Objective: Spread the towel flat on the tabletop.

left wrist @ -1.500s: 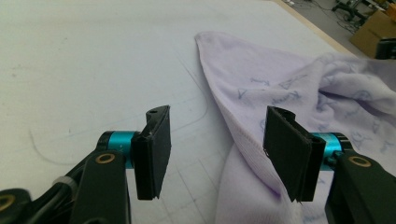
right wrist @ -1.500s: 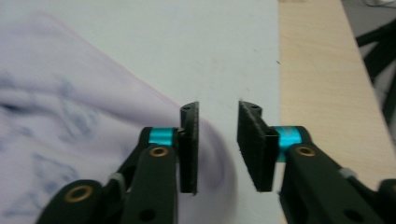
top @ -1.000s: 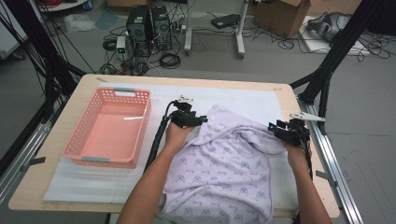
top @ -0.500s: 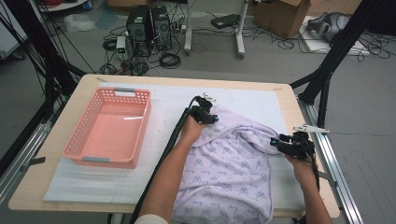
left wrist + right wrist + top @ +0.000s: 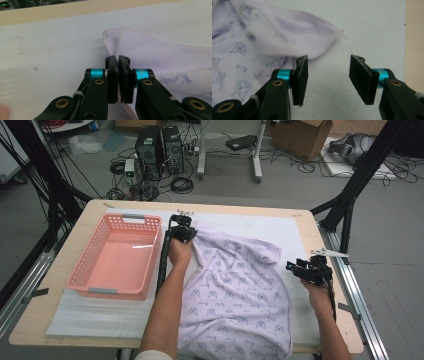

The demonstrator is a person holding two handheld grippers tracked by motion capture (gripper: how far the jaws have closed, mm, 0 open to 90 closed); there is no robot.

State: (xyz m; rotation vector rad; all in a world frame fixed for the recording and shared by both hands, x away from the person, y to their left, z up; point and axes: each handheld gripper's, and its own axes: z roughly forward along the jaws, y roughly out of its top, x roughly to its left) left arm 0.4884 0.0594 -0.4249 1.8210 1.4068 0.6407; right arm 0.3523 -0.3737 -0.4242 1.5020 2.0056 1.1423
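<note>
A pale lilac cloth (image 5: 235,290) printed with small animal faces lies spread on the white mat, draping over the table's near edge. My left gripper (image 5: 183,222) sits at the cloth's far left edge; in the left gripper view its jaws have just been closing and now stand shut (image 5: 117,58) on the hemmed edge of the cloth (image 5: 155,57). My right gripper (image 5: 292,267) hovers at the cloth's right side. In the right gripper view it is open (image 5: 328,62) over bare mat, with a corner of the cloth (image 5: 274,35) just beyond its left pad.
A pink plastic basket (image 5: 125,217) stands to the left of my left hand. The white mat (image 5: 260,222) covers most of the wooden table (image 5: 80,220). Black frame struts (image 5: 350,205) rise at the table's right side.
My left gripper has slid left along the far side toward the basket and closed on the cloth's edge, drawing that edge with it. The right gripper has barely shifted.
</note>
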